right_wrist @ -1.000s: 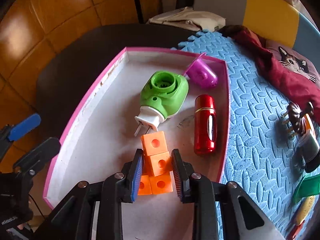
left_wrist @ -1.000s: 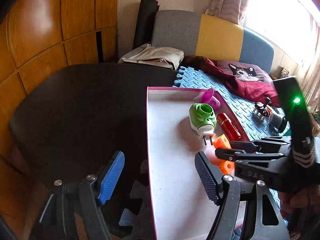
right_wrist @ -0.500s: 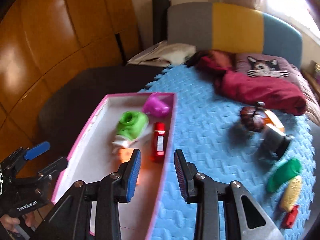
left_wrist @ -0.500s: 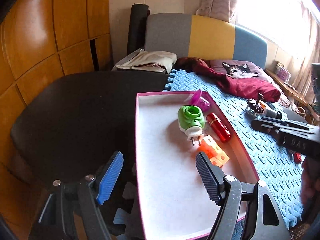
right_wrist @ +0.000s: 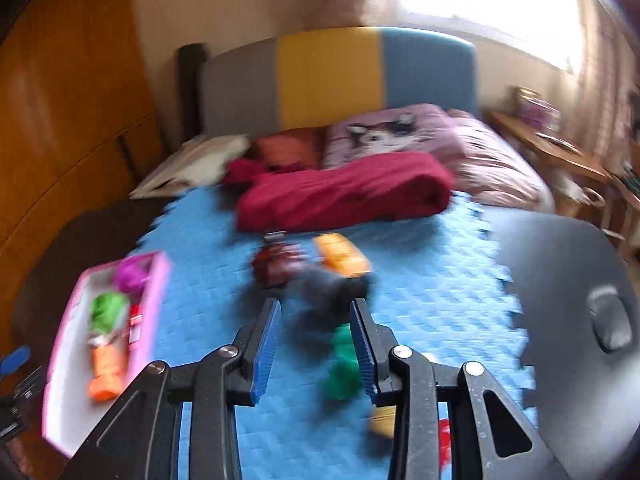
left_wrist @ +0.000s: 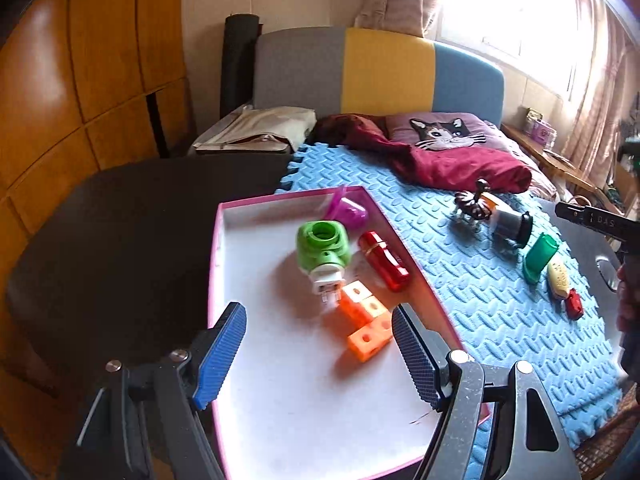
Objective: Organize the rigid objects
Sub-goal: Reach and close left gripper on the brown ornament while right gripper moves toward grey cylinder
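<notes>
A white tray with a pink rim (left_wrist: 214, 280) holds a green plug-in device (left_wrist: 322, 242), a purple piece (left_wrist: 350, 212), a red cylinder (left_wrist: 384, 260) and joined orange cubes (left_wrist: 366, 320). My left gripper (left_wrist: 317, 314) hangs open over the tray's near half and grips nothing. My right gripper (right_wrist: 315, 304) is open and empty above the blue foam mat (right_wrist: 432, 304). Its view is blurred. Just beyond it lie a dark grey item (right_wrist: 332, 288) and a green item (right_wrist: 340, 364). One of its black fingers (left_wrist: 588, 218) shows at the far right of the left wrist view.
On the mat (left_wrist: 480, 300) lie a dark claw clip (left_wrist: 470, 206), a grey and black item (left_wrist: 510, 224), a green item (left_wrist: 540, 258), a yellow one (left_wrist: 558, 278) and a small red one (left_wrist: 575, 304). A maroon cloth (left_wrist: 460, 164) lies behind; a black surface (left_wrist: 120, 220) lies left of the tray.
My right gripper let go of the orange cubes, which now lie in the tray, and swung right to above the blue mat. My left gripper shifted a little over the tray.
</notes>
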Demonstrator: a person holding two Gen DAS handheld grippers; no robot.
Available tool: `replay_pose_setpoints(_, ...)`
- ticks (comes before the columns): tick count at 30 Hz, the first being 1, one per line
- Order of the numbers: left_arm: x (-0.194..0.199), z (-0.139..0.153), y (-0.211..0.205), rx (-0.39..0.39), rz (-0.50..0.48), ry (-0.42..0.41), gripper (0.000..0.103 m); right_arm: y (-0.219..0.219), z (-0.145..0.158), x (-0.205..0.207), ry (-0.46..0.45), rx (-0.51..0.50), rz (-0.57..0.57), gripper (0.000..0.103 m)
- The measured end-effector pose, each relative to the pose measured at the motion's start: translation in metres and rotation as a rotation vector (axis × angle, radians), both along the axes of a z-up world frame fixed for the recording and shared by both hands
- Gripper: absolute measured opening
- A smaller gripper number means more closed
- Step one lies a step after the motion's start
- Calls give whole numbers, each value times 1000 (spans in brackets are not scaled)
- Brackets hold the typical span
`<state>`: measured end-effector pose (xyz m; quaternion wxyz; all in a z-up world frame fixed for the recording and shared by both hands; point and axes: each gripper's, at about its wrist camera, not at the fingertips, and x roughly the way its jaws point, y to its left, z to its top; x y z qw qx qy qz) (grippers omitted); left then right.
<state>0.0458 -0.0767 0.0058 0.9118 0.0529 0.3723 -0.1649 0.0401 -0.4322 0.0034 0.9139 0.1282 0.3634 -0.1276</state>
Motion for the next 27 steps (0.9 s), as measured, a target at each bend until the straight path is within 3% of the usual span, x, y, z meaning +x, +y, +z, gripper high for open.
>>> replay_pose_setpoints(4, 2, 3, -15, -6, -29, 5, 76, -42, -15, -7, 8, 13, -97, 36)
replay_pose_setpoints(11, 7, 6, -51, 15, -88, 10, 76, -82, -35, -25, 0, 131, -211, 36)
replay_pose_setpoints(20, 26, 8, -105, 9, -139, 34, 76, -88, -37, -30, -10, 213, -230, 37)
replay_pose_setpoints(27, 48, 6, -146, 10, -167, 51, 76, -86, -35, -29, -15, 217, -223, 37)
